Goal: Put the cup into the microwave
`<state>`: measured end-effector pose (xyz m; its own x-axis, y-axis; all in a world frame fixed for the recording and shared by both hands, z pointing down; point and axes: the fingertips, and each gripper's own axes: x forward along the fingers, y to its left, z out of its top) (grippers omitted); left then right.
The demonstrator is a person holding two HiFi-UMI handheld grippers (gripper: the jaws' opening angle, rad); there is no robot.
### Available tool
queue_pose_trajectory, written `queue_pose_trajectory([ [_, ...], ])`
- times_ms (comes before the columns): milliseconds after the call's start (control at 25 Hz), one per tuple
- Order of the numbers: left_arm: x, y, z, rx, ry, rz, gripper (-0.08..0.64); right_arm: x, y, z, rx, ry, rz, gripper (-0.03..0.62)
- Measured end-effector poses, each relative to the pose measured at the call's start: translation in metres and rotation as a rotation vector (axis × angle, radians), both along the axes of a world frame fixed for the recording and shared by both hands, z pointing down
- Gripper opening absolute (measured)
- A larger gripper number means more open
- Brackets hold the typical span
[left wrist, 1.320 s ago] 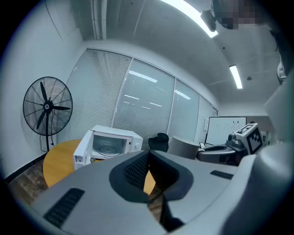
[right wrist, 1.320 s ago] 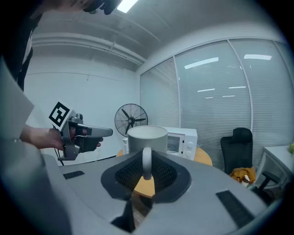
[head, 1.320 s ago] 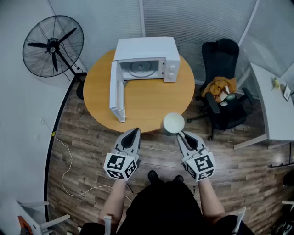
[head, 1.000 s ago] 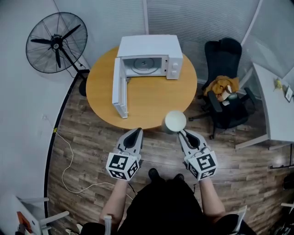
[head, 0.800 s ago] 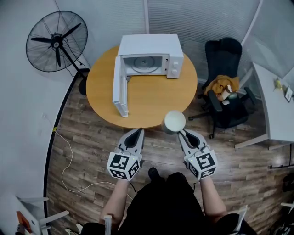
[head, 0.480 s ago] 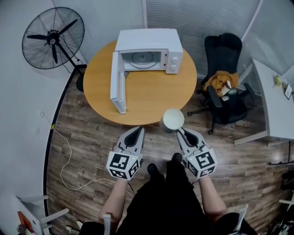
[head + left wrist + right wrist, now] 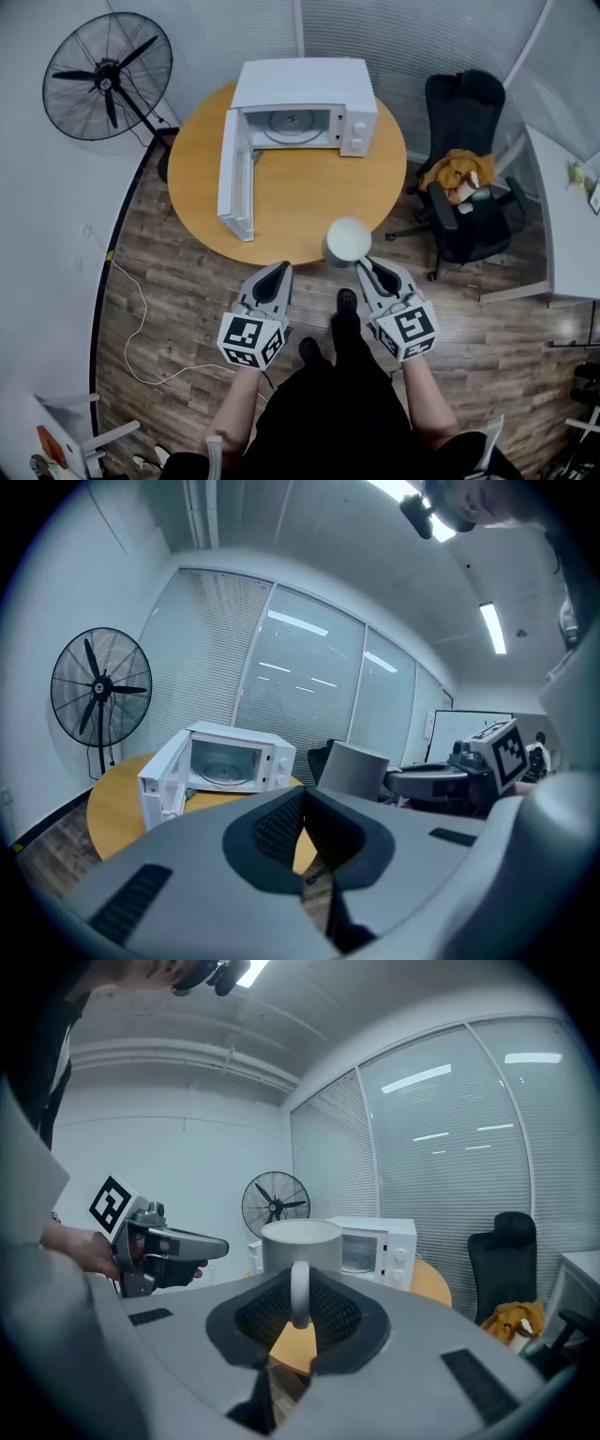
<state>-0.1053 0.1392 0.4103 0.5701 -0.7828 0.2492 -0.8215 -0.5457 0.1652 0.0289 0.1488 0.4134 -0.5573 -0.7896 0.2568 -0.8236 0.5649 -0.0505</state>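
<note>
The left hand-held gripper (image 7: 275,272) sits at lower centre-left of the head view, above the wooden floor (image 7: 178,281). Its jaws are drawn together at the tips with nothing between them. At upper left stands a black fan (image 7: 108,80). Right of it, the round orange worktop (image 7: 300,206) fills the upper middle and carries the white microwave (image 7: 305,98) at its far side. The microwave door (image 7: 232,178) is swung wide open to the left, and the glass turntable shows inside. The white cup (image 7: 347,239) appears at the worktop's near edge, centre-right and well apart from the microwave. It is upright, with its mouth facing up. The right hand-held gripper (image 7: 367,269), just below the cup, has its jaws clamped narrowly on the cup's handle (image 7: 300,1293), which stands vertical between the pads. At far right is a black chair (image 7: 469,178) with an orange bundle (image 7: 455,173) on its seat.
</note>
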Motion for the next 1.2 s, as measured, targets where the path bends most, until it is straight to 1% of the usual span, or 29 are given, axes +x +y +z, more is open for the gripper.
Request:
queue_pose_trajectory([
  [360, 0.032, -0.068, -0.011, 0.009, -0.017, -0.062, -0.006, 0.022, -0.075, -0.005, 0.026, -0.008, -0.111, 0.054],
  [600, 0.05, -0.104, -0.008, -0.003, -0.03, -0.125, -0.006, 0.036, -0.116, 0.003, 0.012, -0.008, -0.182, 0.052],
  [880, 0.07, -0.124, 0.0, -0.027, -0.033, -0.187, -0.006, 0.049, -0.139, 0.017, -0.019, -0.006, -0.266, 0.052],
  [1200, 0.073, -0.137, 0.006, -0.044, -0.039, -0.22, -0.006, 0.043, -0.158, 0.028, -0.041, -0.02, -0.3, 0.052],
])
